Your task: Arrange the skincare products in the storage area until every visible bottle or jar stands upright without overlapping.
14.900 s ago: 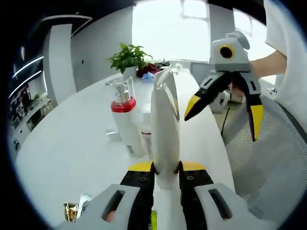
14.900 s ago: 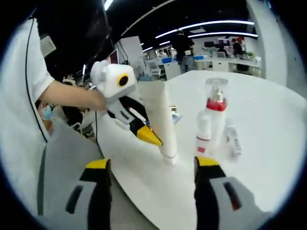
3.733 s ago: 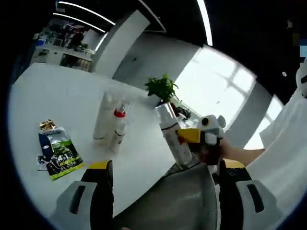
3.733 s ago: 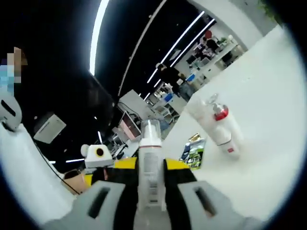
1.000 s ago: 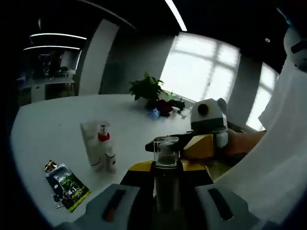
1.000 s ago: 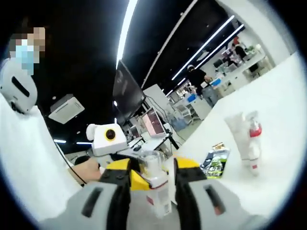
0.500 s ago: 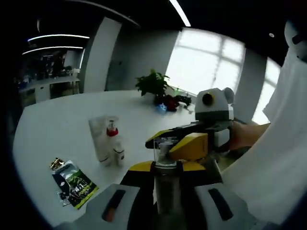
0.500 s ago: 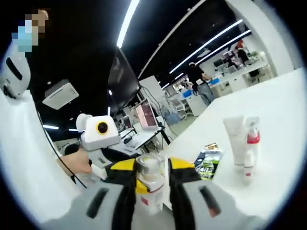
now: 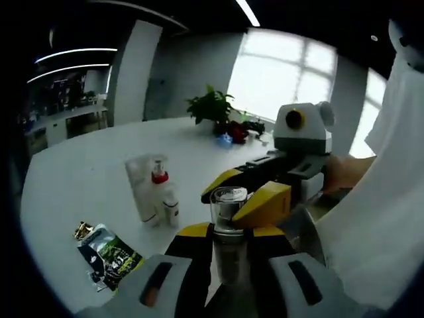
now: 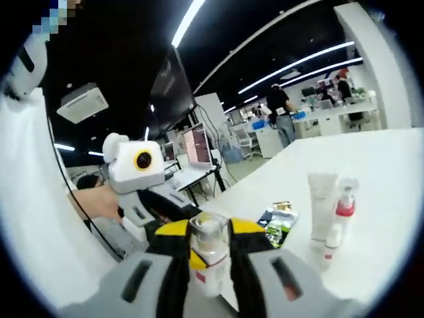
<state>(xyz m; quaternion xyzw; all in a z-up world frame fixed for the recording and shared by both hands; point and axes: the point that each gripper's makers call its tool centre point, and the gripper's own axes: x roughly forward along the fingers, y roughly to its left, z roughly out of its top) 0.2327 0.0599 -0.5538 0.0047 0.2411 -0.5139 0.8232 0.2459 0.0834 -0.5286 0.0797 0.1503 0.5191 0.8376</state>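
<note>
A bottle with a clear cap [image 9: 228, 222] is held in the air between both grippers. My left gripper [image 9: 230, 232] is shut on its body from below. My right gripper [image 9: 222, 207] comes in from the right, its yellow-tipped jaws against the cap end. In the right gripper view the same bottle [image 10: 209, 255] sits between my right gripper [image 10: 210, 228] jaws, with the left gripper [image 10: 185, 215] reaching in from the left. On the white table [image 9: 73, 179] a white tube [image 9: 140, 192], a red-collared pump bottle [image 9: 159, 185] and a small bottle [image 9: 171, 209] stand upright close together.
A dark green sachet packet [image 9: 106, 255] lies flat near the table's near edge, also seen as the packet [image 10: 278, 222]. A potted plant [image 9: 212, 109] stands at the far side. The person's white sleeve [image 9: 371, 218] is at the right. Desks and people fill the background.
The left gripper, open 3.7 s ago, has shut on the bottle that the right gripper held alone. In the last second both stay on it and the views shifted slightly.
</note>
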